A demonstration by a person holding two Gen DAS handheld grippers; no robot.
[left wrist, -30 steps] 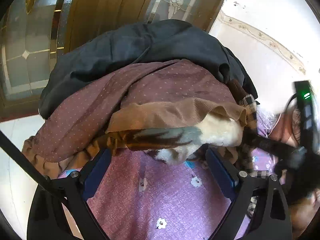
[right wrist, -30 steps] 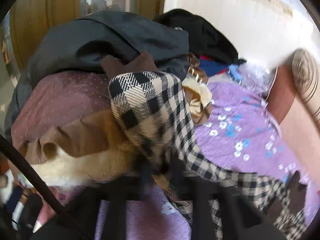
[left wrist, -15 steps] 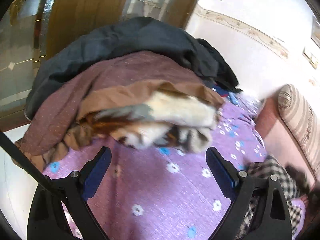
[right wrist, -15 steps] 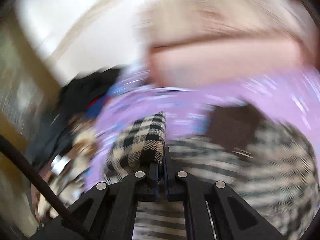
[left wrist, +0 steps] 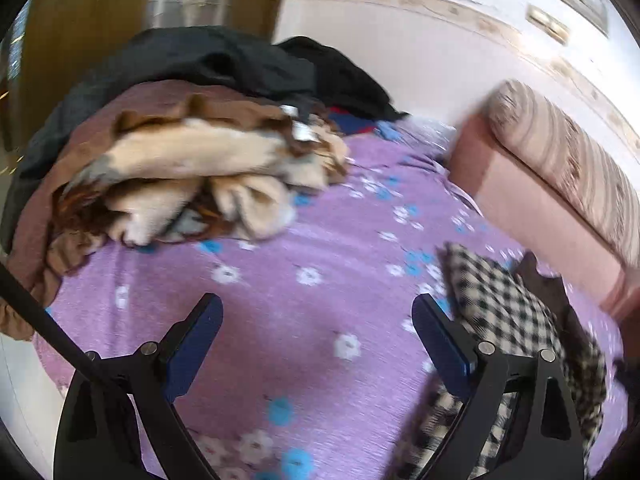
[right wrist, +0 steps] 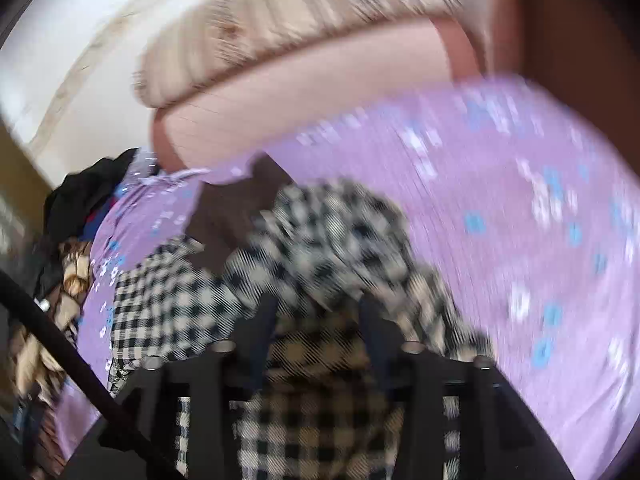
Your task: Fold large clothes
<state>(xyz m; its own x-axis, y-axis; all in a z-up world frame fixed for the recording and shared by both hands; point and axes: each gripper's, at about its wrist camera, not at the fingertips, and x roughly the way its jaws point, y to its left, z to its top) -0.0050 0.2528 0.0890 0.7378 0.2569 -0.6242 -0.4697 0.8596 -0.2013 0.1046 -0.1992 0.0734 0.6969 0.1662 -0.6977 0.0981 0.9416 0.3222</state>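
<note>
1. A purple bedsheet (left wrist: 328,304) printed with small white and blue flowers covers the bed.
2. A pink padded headboard (left wrist: 532,204) runs along the bed's far edge, topped by a striped beige roll (left wrist: 560,148).
3. A white wall (left wrist: 420,60) with a pale patterned border strip rises behind the headboard.
4. A brown wooden door (left wrist: 80,28) with a glass panel stands at the upper left.
5. The right wrist view is blurred; the headboard (right wrist: 304,92) and sheet (right wrist: 500,208) show there too.
</note>
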